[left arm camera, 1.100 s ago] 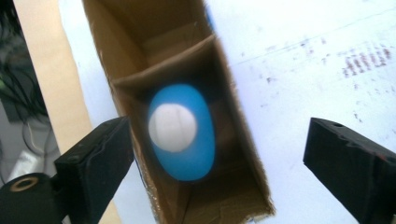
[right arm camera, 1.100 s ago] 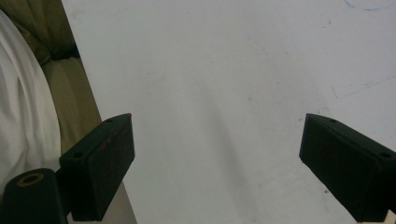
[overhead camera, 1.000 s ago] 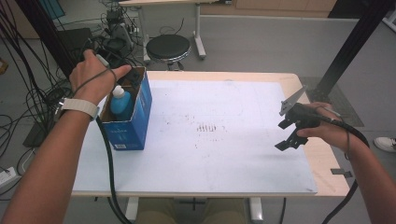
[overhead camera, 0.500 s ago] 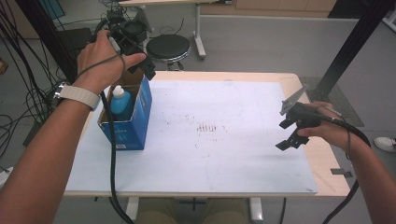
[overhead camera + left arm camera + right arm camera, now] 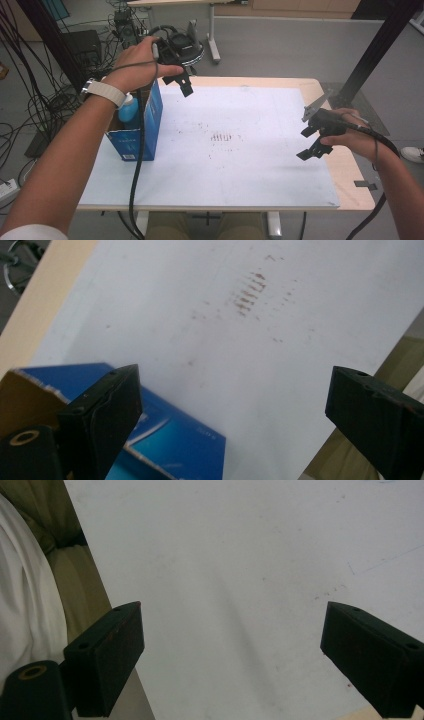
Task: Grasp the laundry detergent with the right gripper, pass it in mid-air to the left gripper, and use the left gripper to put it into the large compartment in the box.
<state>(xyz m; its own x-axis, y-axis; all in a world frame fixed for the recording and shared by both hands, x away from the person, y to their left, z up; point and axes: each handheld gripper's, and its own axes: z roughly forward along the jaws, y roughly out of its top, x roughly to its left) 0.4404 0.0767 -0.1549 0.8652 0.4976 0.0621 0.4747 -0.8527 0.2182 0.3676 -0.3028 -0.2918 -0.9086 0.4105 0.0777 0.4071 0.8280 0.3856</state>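
An open blue carton [image 5: 139, 134] stands at the left edge of the white sheet [image 5: 240, 150]. Inside it is a bottle [image 5: 129, 108] with a white cap and a blue body. My left gripper [image 5: 180, 80] hangs in the air over the carton's far right corner, open, with nothing between its jaws. The left gripper view has the same gripper [image 5: 230, 410] above the carton [image 5: 175, 440] and the stained sheet [image 5: 250, 330]. At the sheet's right edge my right gripper [image 5: 306, 143] is also open and empty. In its own view, my right gripper [image 5: 230, 655] looks down on bare sheet [image 5: 240, 555].
Brown smudges [image 5: 224, 136] mark the middle of the sheet. A black stool [image 5: 187, 46] and cables [image 5: 45, 105] lie beyond and left of the table. A black post [image 5: 372, 55] slants up at the far right. The wooden table edge [image 5: 352, 172] carries a bit of dark tape.
My left hand has risen off the top of the carton and swung toward the far right, so its gripper now points over the sheet. The right hand has stayed put.
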